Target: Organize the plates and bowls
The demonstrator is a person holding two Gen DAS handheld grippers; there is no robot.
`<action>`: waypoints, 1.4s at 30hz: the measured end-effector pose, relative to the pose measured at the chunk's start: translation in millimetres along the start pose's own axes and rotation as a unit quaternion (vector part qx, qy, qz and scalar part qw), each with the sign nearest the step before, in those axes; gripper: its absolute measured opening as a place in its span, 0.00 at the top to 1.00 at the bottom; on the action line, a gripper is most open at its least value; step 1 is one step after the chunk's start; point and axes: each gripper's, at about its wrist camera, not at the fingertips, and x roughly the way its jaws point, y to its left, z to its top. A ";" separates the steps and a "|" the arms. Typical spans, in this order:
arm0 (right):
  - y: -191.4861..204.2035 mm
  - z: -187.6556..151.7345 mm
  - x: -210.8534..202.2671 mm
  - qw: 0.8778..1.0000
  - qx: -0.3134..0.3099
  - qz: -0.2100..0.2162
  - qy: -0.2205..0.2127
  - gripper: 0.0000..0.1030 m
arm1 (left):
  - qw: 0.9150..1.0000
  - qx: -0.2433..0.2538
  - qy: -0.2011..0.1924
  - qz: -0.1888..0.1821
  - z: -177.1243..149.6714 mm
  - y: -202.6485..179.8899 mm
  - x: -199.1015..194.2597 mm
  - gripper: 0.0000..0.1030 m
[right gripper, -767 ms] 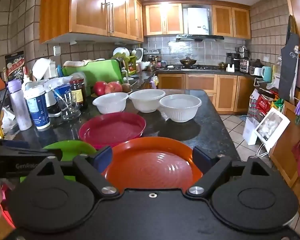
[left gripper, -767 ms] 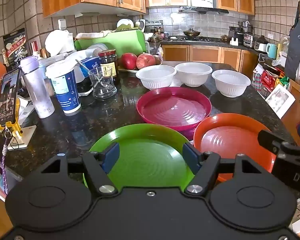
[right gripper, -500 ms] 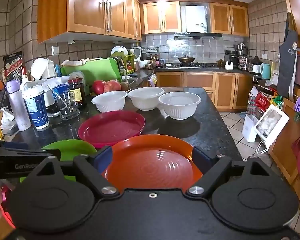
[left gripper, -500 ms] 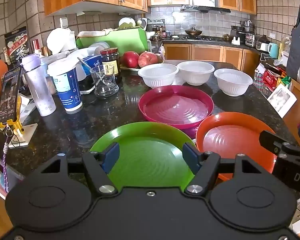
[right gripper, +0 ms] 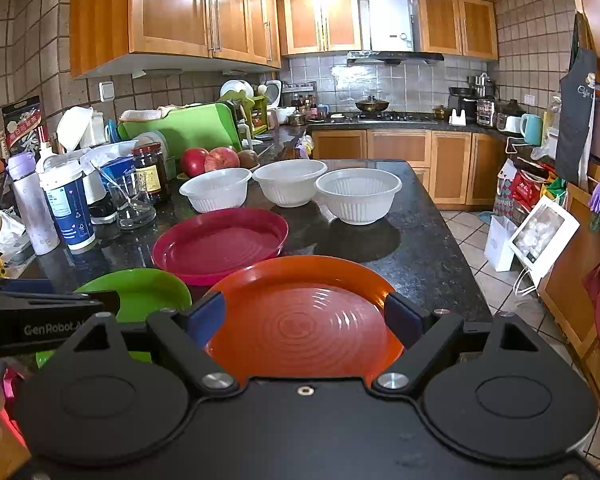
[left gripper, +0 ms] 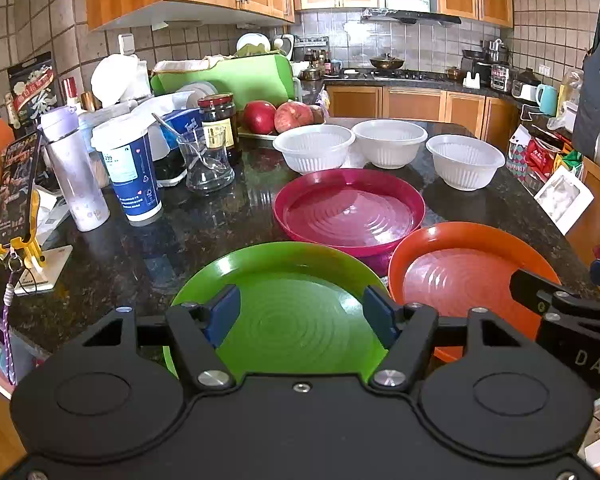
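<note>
Three plates lie on the dark granite counter: a green plate [left gripper: 296, 280] [right gripper: 140, 292] nearest left, an orange plate [left gripper: 460, 272] [right gripper: 304, 308] nearest right, and a magenta plate [left gripper: 348, 208] [right gripper: 220, 244] behind them. Three white bowls stand in a row behind: left bowl [left gripper: 314, 152] [right gripper: 216, 192], middle bowl [left gripper: 390, 142] [right gripper: 290, 180], right bowl [left gripper: 464, 160] [right gripper: 358, 194]. My left gripper [left gripper: 302, 314] is open and empty above the green plate's near part. My right gripper [right gripper: 306, 318] is open and empty above the orange plate.
Left of the plates stand a blue paper cup [left gripper: 128, 176], a lilac bottle [left gripper: 74, 172], a glass jug [left gripper: 208, 160], a dark jar [left gripper: 220, 120] and red fruit [left gripper: 278, 116]. A phone on a stand [left gripper: 16, 196] is at far left. The counter's right edge drops to the floor [right gripper: 472, 232].
Both views shifted slightly: the plates sit a little higher in frame, so both grippers eased back or tilted a little. Jaws stay open; nothing on the counter moved.
</note>
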 end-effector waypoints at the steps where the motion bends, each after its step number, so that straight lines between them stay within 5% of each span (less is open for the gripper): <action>1: 35.3 -1.7 -4.0 1.000 -0.007 -0.007 -0.001 0.12 | 1.000 0.001 -0.001 -0.001 -0.2 -0.3 0.1 0.34; 12: 70.4 -36.8 -1.7 0.999 -0.022 -0.020 -0.013 0.12 | 1.000 0.011 -0.005 -0.010 1.4 -3.6 -1.5 0.34; 42: 78.6 -36.2 -18.9 0.999 -0.028 -0.020 -0.002 0.12 | 1.000 0.001 0.000 -0.003 1.7 -0.5 0.4 0.34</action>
